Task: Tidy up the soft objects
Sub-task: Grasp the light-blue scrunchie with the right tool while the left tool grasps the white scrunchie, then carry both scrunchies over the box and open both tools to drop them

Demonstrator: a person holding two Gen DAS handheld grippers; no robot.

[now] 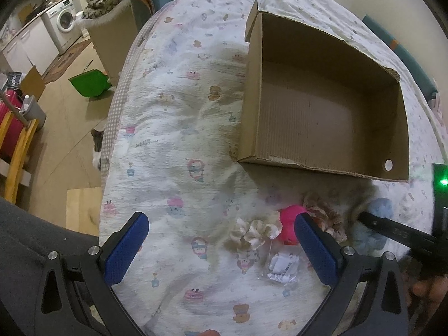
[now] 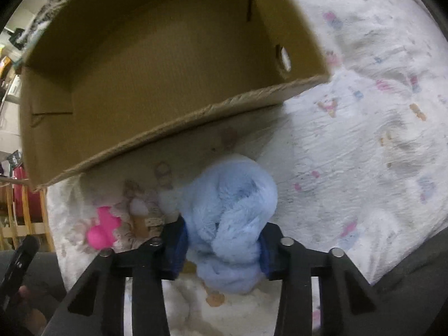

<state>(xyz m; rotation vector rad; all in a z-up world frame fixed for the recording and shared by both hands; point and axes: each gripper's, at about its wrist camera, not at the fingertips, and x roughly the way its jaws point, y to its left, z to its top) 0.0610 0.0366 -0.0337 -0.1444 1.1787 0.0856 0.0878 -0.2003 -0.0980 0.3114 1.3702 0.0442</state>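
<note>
Right gripper [image 2: 222,247] clamped on the fluffy light-blue plush [image 2: 232,212], which sits on the printed bedspread [image 2: 364,145] just in front of the cardboard box [image 1: 324,165]. Left gripper [image 1: 221,247] spread wide over the bedspread, gripping nothing. Cream scrunchie [image 1: 253,231] and pink toy [image 1: 289,224] lie between its fingers.

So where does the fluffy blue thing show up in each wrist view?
Left wrist: fluffy blue thing at lower right, partly behind a black gripper arm.
Right wrist: bottom centre, squeezed between the right gripper's jaws.
Shared landmark: the cardboard box, just beyond it.
</note>
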